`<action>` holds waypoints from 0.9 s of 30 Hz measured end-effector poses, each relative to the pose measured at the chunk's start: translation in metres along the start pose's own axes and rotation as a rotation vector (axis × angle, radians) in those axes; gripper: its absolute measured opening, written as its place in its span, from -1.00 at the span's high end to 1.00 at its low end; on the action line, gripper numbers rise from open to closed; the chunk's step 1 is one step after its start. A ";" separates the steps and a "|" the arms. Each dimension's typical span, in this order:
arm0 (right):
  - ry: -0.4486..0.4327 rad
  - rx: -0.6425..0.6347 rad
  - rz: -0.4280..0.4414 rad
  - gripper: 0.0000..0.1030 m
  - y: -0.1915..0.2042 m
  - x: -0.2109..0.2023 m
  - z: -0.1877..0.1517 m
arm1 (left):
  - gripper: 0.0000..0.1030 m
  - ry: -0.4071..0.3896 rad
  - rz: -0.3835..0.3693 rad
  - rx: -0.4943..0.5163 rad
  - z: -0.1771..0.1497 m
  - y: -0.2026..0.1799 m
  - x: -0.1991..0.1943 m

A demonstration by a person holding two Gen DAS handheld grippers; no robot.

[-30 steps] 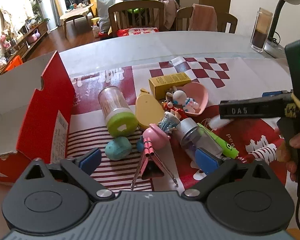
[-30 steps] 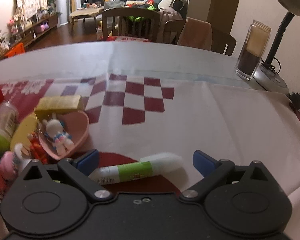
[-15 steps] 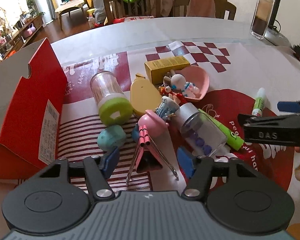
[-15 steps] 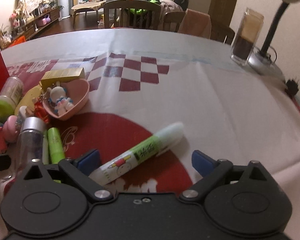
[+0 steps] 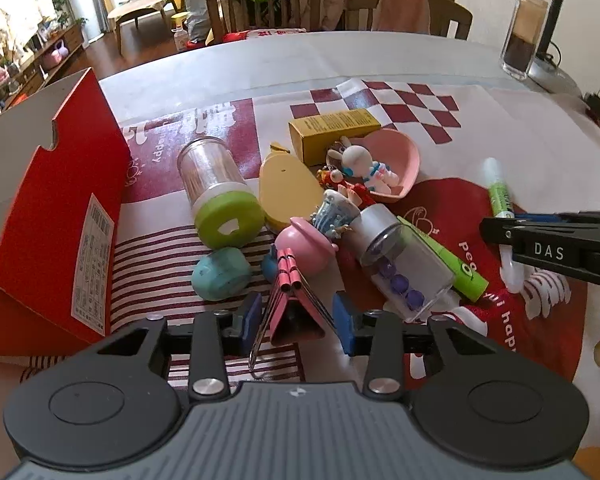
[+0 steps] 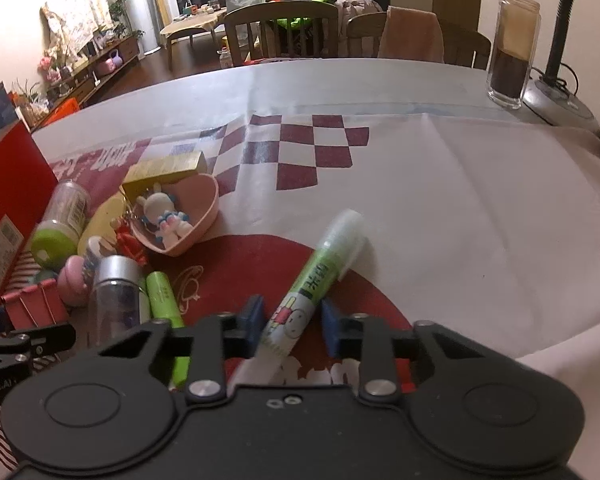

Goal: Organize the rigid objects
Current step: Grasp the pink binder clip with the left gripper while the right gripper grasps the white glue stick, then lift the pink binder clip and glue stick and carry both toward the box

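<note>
— Both pairs of fingers had drawn in since a moment before: the left gripper [image 5: 296, 322] was closing around the pink binder clip [image 5: 290, 304].

— And the right gripper [image 6: 292, 322]?

— Closing on the glue stick [image 6: 320, 276], slanting out ahead between its fingers, probably bound for the red box [image 5: 56, 216] left of the pile on the tabletop [image 6: 440, 184].
</note>
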State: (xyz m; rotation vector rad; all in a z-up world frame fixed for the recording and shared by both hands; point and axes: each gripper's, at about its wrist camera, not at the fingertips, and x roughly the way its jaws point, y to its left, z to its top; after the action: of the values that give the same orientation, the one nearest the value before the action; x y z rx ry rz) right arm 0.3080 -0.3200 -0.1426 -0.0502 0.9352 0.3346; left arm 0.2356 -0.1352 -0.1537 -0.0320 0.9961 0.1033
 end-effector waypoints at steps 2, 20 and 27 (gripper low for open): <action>-0.008 0.010 -0.009 0.68 -0.002 -0.004 0.001 | 0.33 -0.006 -0.004 -0.006 0.000 0.002 -0.003; -0.128 0.062 0.063 0.68 0.010 -0.075 0.007 | 0.67 -0.028 -0.052 -0.148 0.000 0.049 -0.038; -0.150 0.035 0.110 0.68 0.043 -0.105 0.010 | 0.78 -0.022 -0.090 -0.173 -0.001 0.070 -0.061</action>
State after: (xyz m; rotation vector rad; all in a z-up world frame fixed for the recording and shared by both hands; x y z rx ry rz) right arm 0.2452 -0.3044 -0.0493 0.0578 0.7961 0.4178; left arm 0.1944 -0.0697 -0.1018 -0.2335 0.9602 0.1066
